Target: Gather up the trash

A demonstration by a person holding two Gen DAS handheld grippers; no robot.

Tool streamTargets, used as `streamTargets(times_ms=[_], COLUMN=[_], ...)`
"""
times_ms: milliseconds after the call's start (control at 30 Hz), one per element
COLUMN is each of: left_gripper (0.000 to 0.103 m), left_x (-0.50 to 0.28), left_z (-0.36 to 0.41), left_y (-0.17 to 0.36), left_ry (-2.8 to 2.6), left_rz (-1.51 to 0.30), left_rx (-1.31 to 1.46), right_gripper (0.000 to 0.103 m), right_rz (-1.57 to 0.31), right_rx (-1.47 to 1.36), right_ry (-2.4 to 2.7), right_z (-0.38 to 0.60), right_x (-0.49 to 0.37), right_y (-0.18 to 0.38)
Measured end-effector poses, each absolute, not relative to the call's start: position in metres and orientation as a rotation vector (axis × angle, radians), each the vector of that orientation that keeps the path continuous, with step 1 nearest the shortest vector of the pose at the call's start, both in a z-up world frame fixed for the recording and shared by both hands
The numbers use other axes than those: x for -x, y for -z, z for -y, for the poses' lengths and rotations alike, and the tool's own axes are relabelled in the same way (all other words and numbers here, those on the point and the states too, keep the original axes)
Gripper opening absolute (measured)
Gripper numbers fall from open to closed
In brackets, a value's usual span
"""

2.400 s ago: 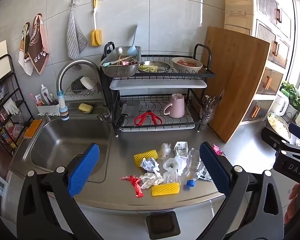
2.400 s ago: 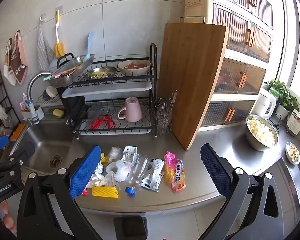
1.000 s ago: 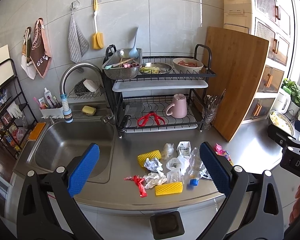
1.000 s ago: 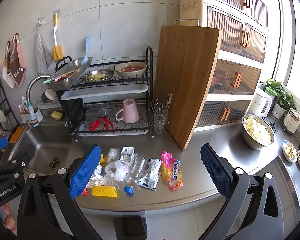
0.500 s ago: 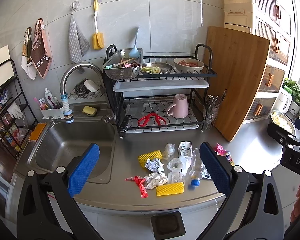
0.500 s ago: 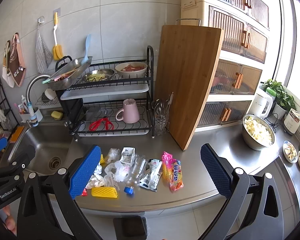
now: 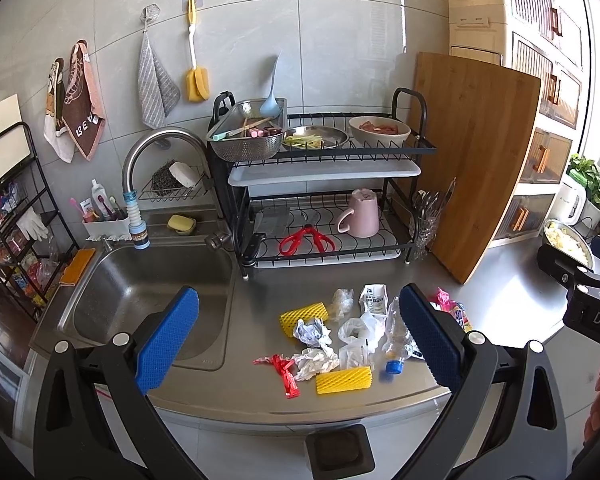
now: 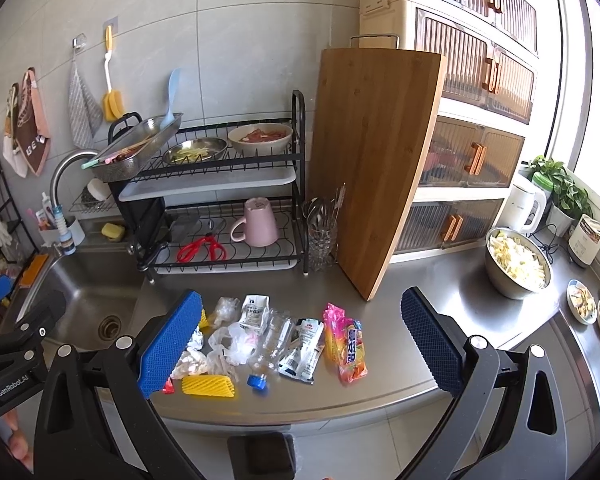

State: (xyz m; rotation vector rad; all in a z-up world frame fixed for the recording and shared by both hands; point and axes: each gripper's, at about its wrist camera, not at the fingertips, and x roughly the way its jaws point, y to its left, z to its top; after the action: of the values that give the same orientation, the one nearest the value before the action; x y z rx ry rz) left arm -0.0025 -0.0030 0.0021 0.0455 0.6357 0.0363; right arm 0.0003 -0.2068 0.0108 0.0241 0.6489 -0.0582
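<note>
A pile of trash lies near the front edge of the steel counter (image 7: 512, 288): two yellow foam nets (image 7: 343, 379) (image 7: 303, 315), crumpled white paper (image 7: 314, 360), a red wrapper strip (image 7: 282, 368), a clear plastic bag (image 7: 356, 330), a crushed bottle with a blue cap (image 8: 274, 346), white pouches (image 8: 304, 346) and a pink snack bag (image 8: 346, 342). My left gripper (image 7: 298, 346) is open and empty, held back in front of the counter edge. My right gripper (image 8: 300, 344) is open and empty, also short of the pile.
A sink (image 7: 148, 292) with a faucet is left of the pile. A black dish rack (image 7: 324, 200) with a pink mug and red scissors stands behind it. A wooden cutting board (image 8: 376, 160) leans at the right. A steel bowl of food (image 8: 516, 264) and small dishes sit far right.
Both views have shifted only slightly; the grippers stay open and hover in front of the counter. The trash has not moved.
</note>
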Motion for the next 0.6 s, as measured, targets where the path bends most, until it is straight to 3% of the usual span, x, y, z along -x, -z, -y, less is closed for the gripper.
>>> streamTargets(times_ms=[600], left_gripper=[0.095], left_x=[-0.002], left_z=[0.001], left_y=[0.015], left_ry=[-0.037], left_rz=[-0.675], left_rx=[-0.038], right_gripper=[0.100], right_rz=[-0.667], right_rx=[-0.035], right_ry=[0.032], right_z=[0.213], right_x=[-0.007], right_y=[0.008])
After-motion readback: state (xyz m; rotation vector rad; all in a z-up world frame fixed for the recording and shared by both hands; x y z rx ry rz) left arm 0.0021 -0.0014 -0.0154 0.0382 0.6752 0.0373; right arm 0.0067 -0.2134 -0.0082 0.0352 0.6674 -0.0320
